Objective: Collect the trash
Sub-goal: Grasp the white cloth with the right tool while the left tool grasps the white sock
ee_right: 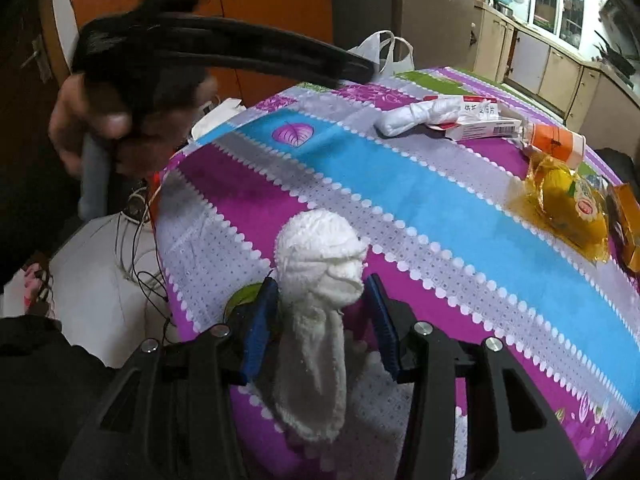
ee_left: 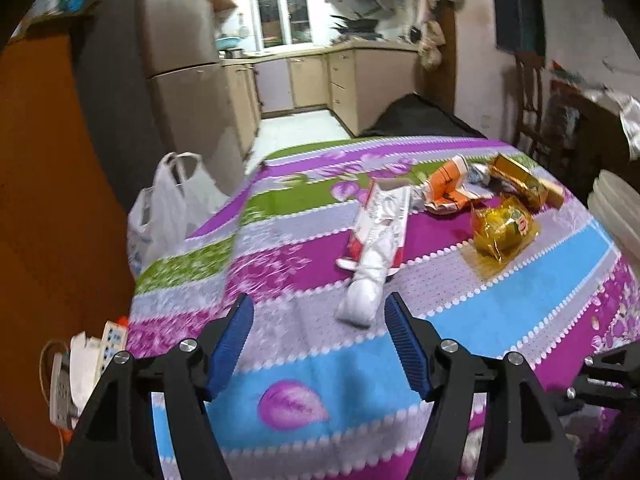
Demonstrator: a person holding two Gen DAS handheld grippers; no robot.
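Observation:
My left gripper [ee_left: 318,320] is open and empty, just above the table, with a crumpled white tissue [ee_left: 366,288] right ahead of its right finger. That tissue lies against a red-and-white carton [ee_left: 382,216]. Farther right lie an orange-and-white wrapper [ee_left: 448,188], a yellow clear wrapper [ee_left: 502,226] and a gold box [ee_left: 520,180]. My right gripper [ee_right: 320,304] is shut on a wad of white tissue paper [ee_right: 320,276] near the table's near edge. The right wrist view also shows the carton [ee_right: 476,120] and yellow wrapper [ee_right: 568,204].
The table has a purple, blue and green patterned cloth [ee_left: 500,312]. A white plastic bag [ee_left: 168,208] hangs off its far left side; it also shows in the right wrist view [ee_right: 384,50]. White stacked lids [ee_left: 616,212] stand at right. Cables lie on the floor [ee_right: 136,248].

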